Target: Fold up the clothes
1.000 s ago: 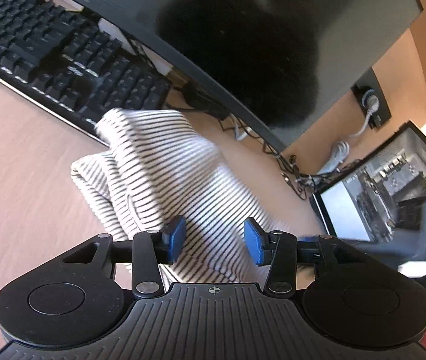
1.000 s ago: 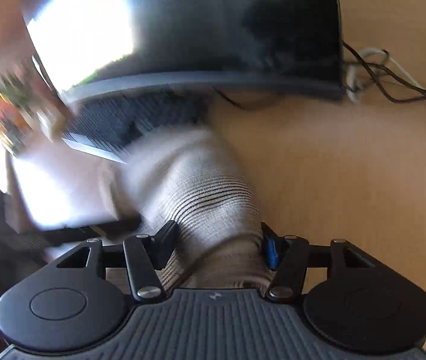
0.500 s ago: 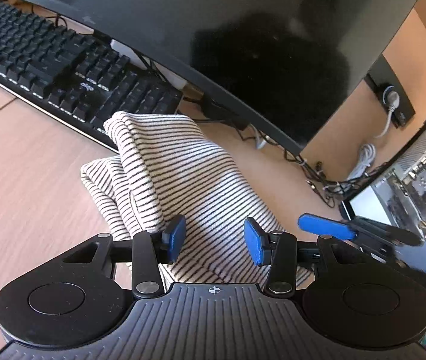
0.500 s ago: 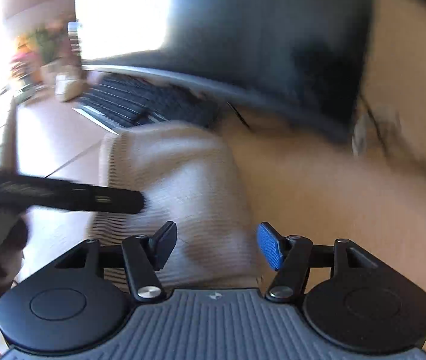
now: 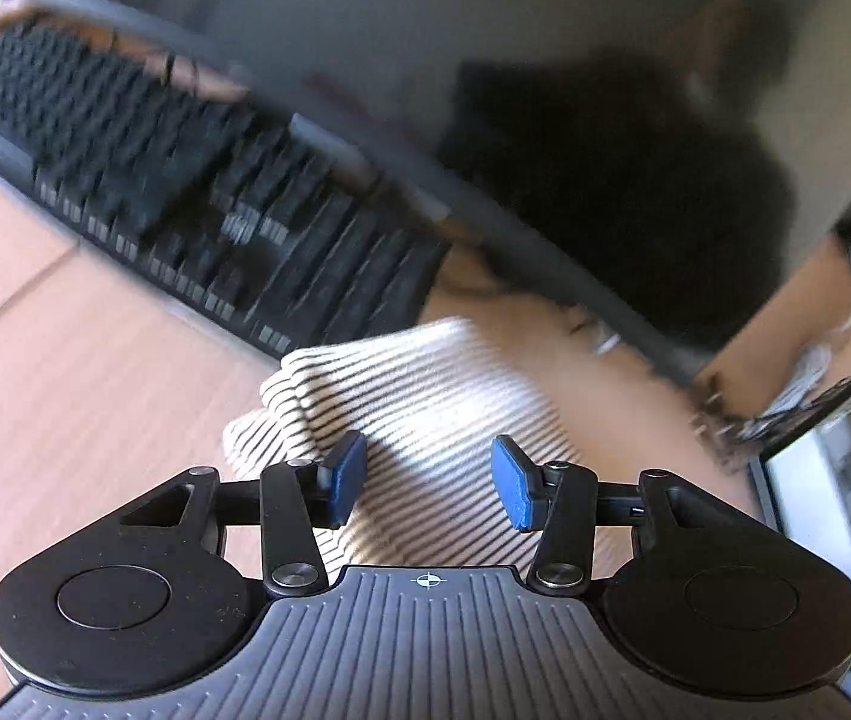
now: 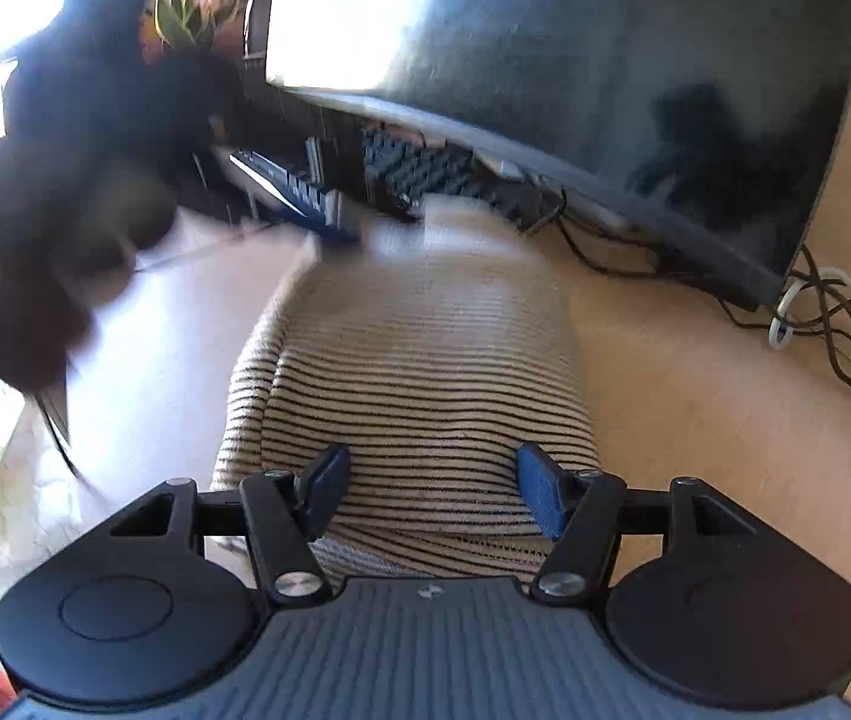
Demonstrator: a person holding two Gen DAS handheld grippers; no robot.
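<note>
We are working at a wooden desk [image 6: 725, 420], with a wide dark monitor [image 6: 605, 90] standing along its back and a black keyboard [image 5: 185, 198] lying just in front of the screen; between the keyboard and us, a striped garment [image 6: 425, 372] is lying on the desk as a folded bundle, its far end near the keyboard's edge.

We are judging the garment to be a light, soft knit: it is sagging and rounding at its edges, so it is likely going to drape and slump when lifted, and layers may be sliding over each other; it looks neither fragile nor slippery, though a thin pinch may be catching only the top layer. We are thinking the near corners or the thick folded edge are the best places to take hold, with all layers inside the grip.

The left gripper [image 5: 428, 483] is hovering over the near part of the cloth, its fingers standing apart and holding nothing; the right gripper [image 6: 434, 495] is doing the same, fingers apart on either side of the bundle's near end, unclamped.
</note>
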